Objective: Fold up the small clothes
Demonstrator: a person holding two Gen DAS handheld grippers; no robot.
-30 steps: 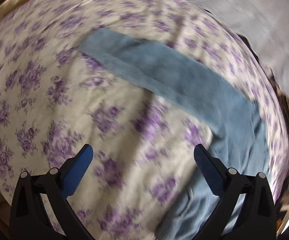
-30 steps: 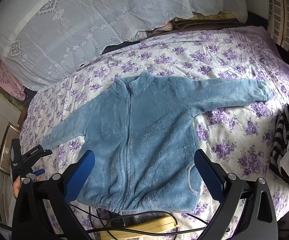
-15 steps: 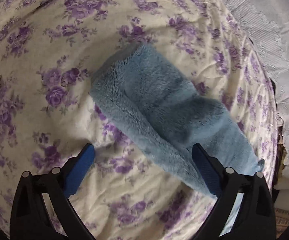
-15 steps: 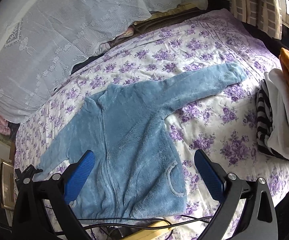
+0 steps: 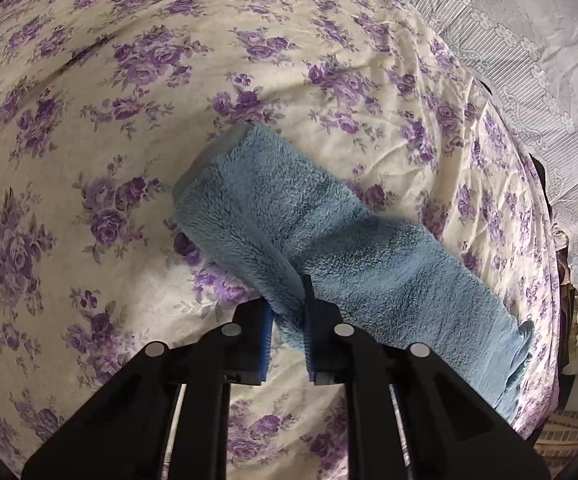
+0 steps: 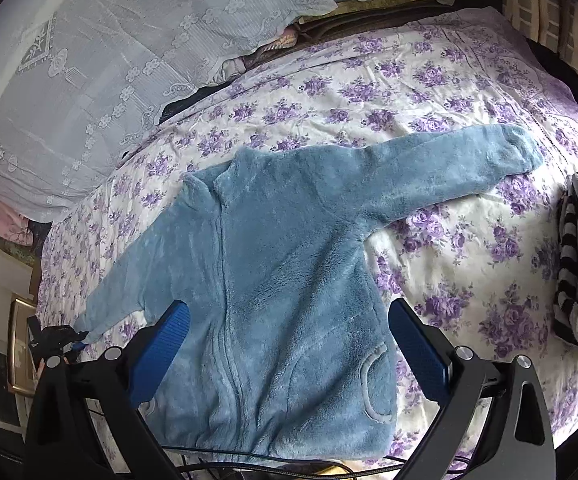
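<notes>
A blue fleece zip jacket (image 6: 273, 280) lies front up on the bed's purple-flowered sheet (image 6: 469, 264), both sleeves spread outward. The left hand-held gripper (image 5: 287, 322) has its blue pads closed tight on the edge of the jacket's left sleeve (image 5: 289, 224), near the cuff, lifting a ridge of fleece there. The right hand-held gripper (image 6: 289, 350) hangs above the jacket's lower body with its fingers spread wide, holding nothing. Striped and white clothes (image 6: 577, 264) are stacked at the bed's right edge.

Soft daylight, sharp focus, fisheye-warped dark corners.
</notes>
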